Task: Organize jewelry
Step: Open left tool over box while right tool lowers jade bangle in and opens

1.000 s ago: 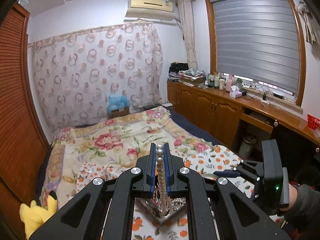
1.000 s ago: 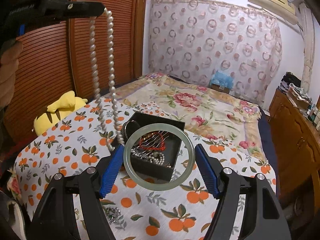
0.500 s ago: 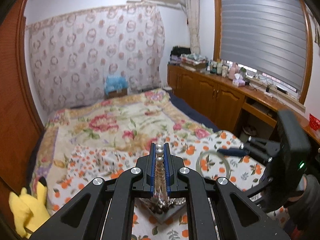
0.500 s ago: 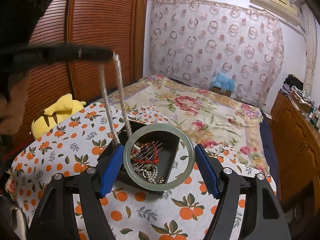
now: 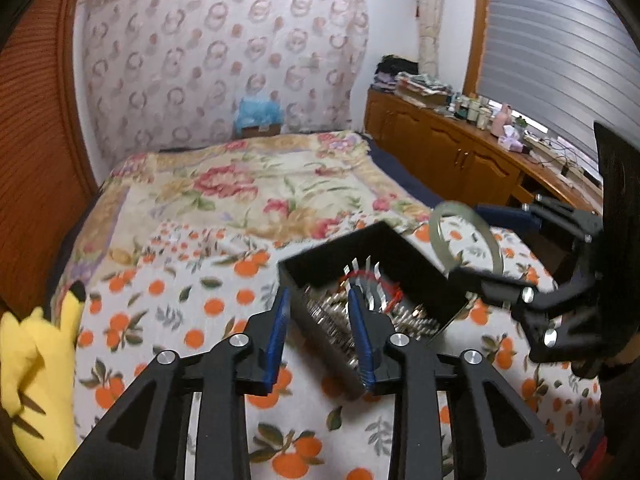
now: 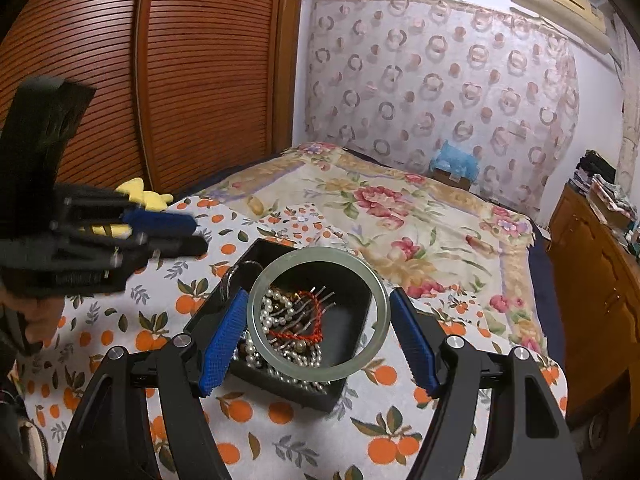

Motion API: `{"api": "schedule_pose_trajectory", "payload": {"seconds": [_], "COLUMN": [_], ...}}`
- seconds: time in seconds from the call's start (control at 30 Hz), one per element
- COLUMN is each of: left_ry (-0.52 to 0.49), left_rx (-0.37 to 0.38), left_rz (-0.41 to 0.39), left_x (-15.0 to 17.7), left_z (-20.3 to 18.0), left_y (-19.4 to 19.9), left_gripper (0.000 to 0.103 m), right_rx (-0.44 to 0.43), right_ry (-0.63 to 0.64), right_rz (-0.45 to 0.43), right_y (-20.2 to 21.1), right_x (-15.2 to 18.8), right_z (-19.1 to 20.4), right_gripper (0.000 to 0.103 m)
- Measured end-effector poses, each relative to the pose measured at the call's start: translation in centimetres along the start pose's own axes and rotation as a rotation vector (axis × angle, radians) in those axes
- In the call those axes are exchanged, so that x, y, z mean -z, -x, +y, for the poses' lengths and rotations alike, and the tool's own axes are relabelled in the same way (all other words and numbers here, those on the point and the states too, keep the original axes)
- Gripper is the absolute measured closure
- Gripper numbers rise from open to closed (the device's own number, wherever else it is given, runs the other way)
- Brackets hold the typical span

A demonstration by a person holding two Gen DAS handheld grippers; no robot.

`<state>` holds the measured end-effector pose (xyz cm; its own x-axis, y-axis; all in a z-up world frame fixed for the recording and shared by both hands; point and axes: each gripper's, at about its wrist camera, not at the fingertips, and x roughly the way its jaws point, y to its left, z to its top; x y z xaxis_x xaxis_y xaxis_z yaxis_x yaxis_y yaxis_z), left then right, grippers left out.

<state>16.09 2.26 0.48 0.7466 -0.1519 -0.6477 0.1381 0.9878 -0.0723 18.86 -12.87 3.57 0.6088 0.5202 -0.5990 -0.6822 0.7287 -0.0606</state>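
A black jewelry box (image 6: 352, 320) sits on the orange-print cloth and also shows in the left wrist view (image 5: 400, 256). It holds a pearl necklace (image 6: 276, 312) and a red-trimmed metal hair comb (image 6: 308, 316). My right gripper (image 6: 318, 338) is shut on a pale green bangle (image 6: 256, 320), held just above the box; the bangle also shows in the left wrist view (image 5: 444, 248). My left gripper (image 5: 320, 336) is open and empty, low at the box's near left corner.
The orange-print cloth (image 5: 192, 312) lies over a floral bedspread (image 5: 248, 184). A yellow plush toy (image 5: 36, 376) lies at the left edge. Wooden cabinets (image 5: 452, 156) run along the right wall, and a slatted wardrobe (image 6: 200, 64) stands on the left.
My left gripper dropped lower, opened and let go of the pearl necklace, which now lies in the box. My right gripper still holds the bangle over the box.
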Motion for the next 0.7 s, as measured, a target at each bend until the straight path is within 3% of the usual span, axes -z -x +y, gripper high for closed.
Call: {"api": "schedule_pose_trajectory", "payload": {"seconds": [0.07, 0.33, 0.47, 0.7], "left_ry": [0.005, 0.033, 0.048, 0.07], "left_rx": [-0.022, -0.066, -0.071, -0.067], "left_rz": [0.0, 0.006, 0.017, 0.03], "left_x": [0.6, 2.2, 2.7, 3.8], "left_z": [0.4, 1.8, 2.4, 2.8], "left_y": [0.0, 0.1, 0.0, -0.1], "left_gripper": [0.056, 0.027, 0.018, 0.018], "right_rx": [-0.005, -0.015, -0.018, -0.018], "right_ry": [0.005, 0.004, -0.001, 0.005], "right_rz": [0.005, 0.06, 0.078, 0.103], "right_y": [-0.6, -3.8, -5.1, -6.9], "right_x": [-0.2, -0.1, -0.1, -0.4], "right_z": [0.1, 0.2, 0.0, 0.0], "right_gripper": [0.029, 0.029, 0.029, 0.028]}}
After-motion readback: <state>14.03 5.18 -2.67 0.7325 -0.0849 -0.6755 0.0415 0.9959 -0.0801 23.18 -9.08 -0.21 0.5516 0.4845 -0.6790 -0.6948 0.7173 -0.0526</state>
